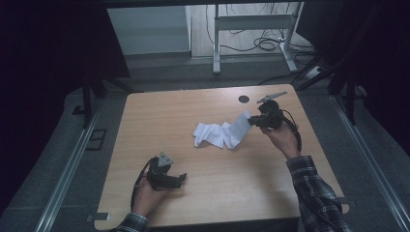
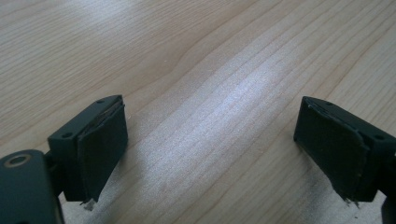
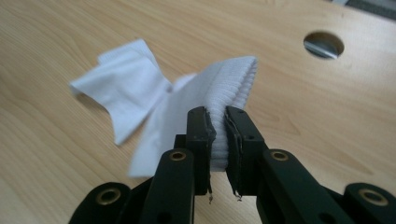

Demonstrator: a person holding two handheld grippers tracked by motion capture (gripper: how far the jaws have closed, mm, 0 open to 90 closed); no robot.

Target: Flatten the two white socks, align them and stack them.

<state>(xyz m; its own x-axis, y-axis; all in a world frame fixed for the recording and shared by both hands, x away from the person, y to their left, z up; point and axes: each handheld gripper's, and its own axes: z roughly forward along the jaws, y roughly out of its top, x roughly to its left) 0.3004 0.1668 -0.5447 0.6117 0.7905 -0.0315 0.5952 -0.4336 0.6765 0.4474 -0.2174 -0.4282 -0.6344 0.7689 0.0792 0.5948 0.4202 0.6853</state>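
- A light wooden table (image 1: 203, 193) is seen at the centre of the high view, ringed by dark floor, with a metal frame (image 1: 254, 29) and loose cables (image 1: 263, 43) lit at the upper middle of the frame.
- A round hole (image 1: 244, 99) is cut in the tabletop near its far edge; it is also seen at the upper right of the right gripper view.
- A white cloth (image 1: 222, 131) is spread just right of the table's centre, its long axis running from lower left up to upper right, where one end is lifted off the wood.
- That raised end is pinched between the jaws of the right gripper (image 1: 251, 121), held by a hand in a plaid sleeve (image 1: 314, 188).
- The ribbed edge of the cloth (image 3: 219, 116), clamped tight by the right gripper (image 3: 219, 140), is made out only in the right gripper view; the cloth's lower part is blurred there.
- The left gripper (image 1: 181, 178) is held low at the lower left of the table, well apart from the cloth.
- In the left gripper view the left gripper (image 2: 210, 154) is shown with jaws spread wide over bare wood grain, nothing between them.
- The person's arms are cut off by the bottom edge of the high view.
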